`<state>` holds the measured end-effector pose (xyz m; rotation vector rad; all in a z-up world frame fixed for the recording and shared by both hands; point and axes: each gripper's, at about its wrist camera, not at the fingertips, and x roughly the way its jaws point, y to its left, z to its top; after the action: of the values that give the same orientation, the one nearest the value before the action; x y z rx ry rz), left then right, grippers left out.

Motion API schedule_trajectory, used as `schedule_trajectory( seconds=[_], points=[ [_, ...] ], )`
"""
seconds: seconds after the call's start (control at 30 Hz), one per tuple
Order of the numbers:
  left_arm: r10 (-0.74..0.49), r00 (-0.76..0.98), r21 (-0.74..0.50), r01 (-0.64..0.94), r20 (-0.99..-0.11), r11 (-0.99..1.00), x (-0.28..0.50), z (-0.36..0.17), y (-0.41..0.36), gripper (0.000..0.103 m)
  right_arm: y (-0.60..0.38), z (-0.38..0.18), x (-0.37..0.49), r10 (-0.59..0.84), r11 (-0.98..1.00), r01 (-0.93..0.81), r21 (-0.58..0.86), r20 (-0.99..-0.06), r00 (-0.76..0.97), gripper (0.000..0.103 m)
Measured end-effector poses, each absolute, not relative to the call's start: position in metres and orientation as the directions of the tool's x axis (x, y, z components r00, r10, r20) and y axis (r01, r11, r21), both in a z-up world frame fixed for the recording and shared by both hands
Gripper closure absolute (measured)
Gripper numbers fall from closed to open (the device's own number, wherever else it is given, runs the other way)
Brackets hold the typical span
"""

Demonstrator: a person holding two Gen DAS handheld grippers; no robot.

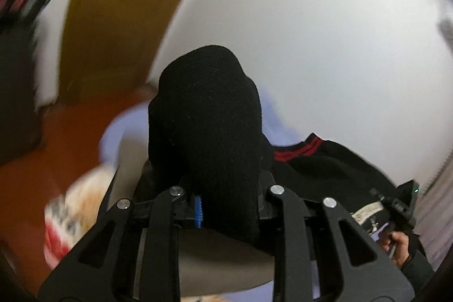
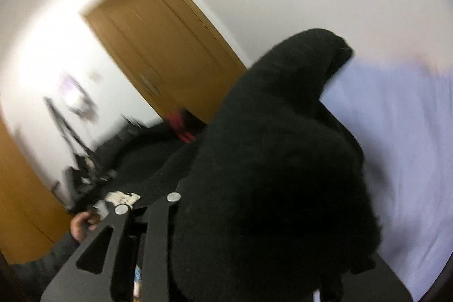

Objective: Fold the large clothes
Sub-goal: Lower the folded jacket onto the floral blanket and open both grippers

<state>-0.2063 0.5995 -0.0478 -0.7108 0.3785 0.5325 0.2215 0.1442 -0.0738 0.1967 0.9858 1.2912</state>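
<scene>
A large black fleece garment (image 1: 209, 126) with red stripes (image 1: 297, 152) hangs bunched over my left gripper (image 1: 223, 183). The gripper is shut on the cloth, which hides its fingers. The garment stretches right toward my right gripper (image 1: 402, 203), which a hand (image 1: 399, 245) holds. In the right wrist view the same black garment (image 2: 277, 160) drapes over my right gripper (image 2: 254, 205), which is shut on it with its fingertips covered. A white label (image 2: 121, 197) and the red stripes (image 2: 181, 126) show on the stretch running left to the other hand (image 2: 82, 225).
A lilac bedsheet (image 2: 396, 146) lies under and to the right of the garment. A brown door (image 2: 158, 47) stands in the white wall behind. There is red-brown floor (image 1: 56, 137) at the left, with a blurred red and white item (image 1: 70, 217) on it.
</scene>
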Motion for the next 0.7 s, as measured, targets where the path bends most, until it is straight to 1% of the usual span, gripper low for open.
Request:
schedule_trajectory(
  seconds=[0.03,0.07,0.1,0.17,0.2,0.23,0.27,0.3,0.33,0.37,0.4,0.43,0.5,0.53,0.57,0.6,0.63,0.67,0.7],
  points=[
    [0.325,0.776,-0.521,-0.612,-0.541,0.595,-0.21,-0.081,0.6,0.077,0.15,-0.115,0.223,0.826,0.367,-0.673,0.641,-0.557,-0.08,0.077],
    [0.319,0.757,-0.534,-0.636,-0.57,0.556,-0.214,-0.107,0.599,0.077,0.146,-0.154,0.222,0.808,0.4,-0.632,0.664,-0.581,-0.099,0.076],
    [0.31,0.755,-0.573,-0.645,-0.578,0.505,-0.224,-0.138,0.595,0.075,0.135,-0.177,0.222,0.83,0.395,-0.592,0.703,-0.549,-0.098,0.075],
    [0.298,0.771,-0.626,-0.633,-0.563,0.454,-0.24,-0.177,0.586,0.068,0.14,-0.192,0.226,0.87,0.362,-0.527,0.769,-0.482,-0.106,0.068],
    [0.304,0.767,-0.622,-0.638,-0.566,0.454,-0.241,-0.184,0.583,0.064,0.14,-0.197,0.229,0.877,0.346,-0.511,0.787,-0.465,-0.123,0.067],
    [0.309,0.763,-0.619,-0.644,-0.568,0.45,-0.243,-0.192,0.582,0.059,0.162,-0.196,0.213,0.873,0.343,-0.522,0.781,-0.47,-0.13,0.063],
    [0.311,0.764,-0.631,-0.643,-0.565,0.434,-0.245,-0.196,0.585,0.054,0.154,-0.19,0.227,0.868,0.343,-0.532,0.774,-0.478,-0.136,0.059],
    [0.308,0.768,-0.643,-0.64,-0.562,0.421,-0.247,-0.198,0.587,0.044,0.157,-0.185,0.228,0.855,0.349,-0.539,0.766,-0.496,-0.151,0.056],
    [0.299,0.774,-0.655,-0.633,-0.559,0.413,-0.249,-0.198,0.59,0.037,0.152,-0.174,0.234,0.841,0.362,-0.534,0.764,-0.515,-0.166,0.048],
    [0.29,0.778,-0.652,-0.626,-0.558,0.427,-0.251,-0.194,0.591,0.037,0.139,-0.154,0.256,0.831,0.371,-0.526,0.765,-0.527,-0.18,0.034],
    [0.288,0.771,-0.632,-0.633,-0.568,0.447,-0.25,-0.189,0.592,0.036,0.127,-0.148,0.255,0.818,0.38,-0.537,0.754,-0.545,-0.187,0.027],
    [0.29,0.756,-0.588,-0.645,-0.587,0.489,-0.251,-0.18,0.589,0.036,0.133,-0.135,0.258,0.804,0.391,-0.561,0.729,-0.568,-0.177,0.018],
    [0.289,0.733,-0.513,-0.651,-0.615,0.559,-0.256,-0.163,0.577,0.036,0.106,-0.129,0.236,0.76,0.426,-0.638,0.641,-0.637,-0.132,0.017],
    [0.284,0.721,-0.473,-0.649,-0.632,0.596,-0.26,-0.153,0.569,0.036,0.098,-0.121,0.233,0.747,0.435,-0.665,0.607,-0.656,-0.11,0.017],
    [0.288,0.701,-0.421,-0.651,-0.652,0.632,-0.263,-0.142,0.56,0.036,0.088,-0.11,0.23,0.747,0.436,-0.691,0.577,-0.66,-0.08,0.017],
    [0.3,0.684,-0.376,-0.654,-0.665,0.657,-0.264,-0.135,0.553,0.034,0.081,-0.105,0.217,0.75,0.441,-0.709,0.55,-0.66,-0.047,0.017],
    [0.316,0.67,-0.325,-0.65,-0.671,0.687,-0.268,-0.13,0.544,0.032,0.066,-0.086,0.189,0.759,0.445,-0.729,0.52,-0.651,-0.001,0.017],
    [0.331,0.667,-0.283,-0.638,-0.668,0.716,-0.271,-0.121,0.535,0.031,0.035,-0.083,0.194,0.776,0.445,-0.744,0.499,-0.629,0.042,0.017],
    [0.338,0.67,-0.248,-0.62,-0.66,0.744,-0.273,-0.109,0.525,0.028,0.032,-0.071,0.185,0.794,0.445,-0.752,0.485,-0.603,0.081,0.017]
  ],
)
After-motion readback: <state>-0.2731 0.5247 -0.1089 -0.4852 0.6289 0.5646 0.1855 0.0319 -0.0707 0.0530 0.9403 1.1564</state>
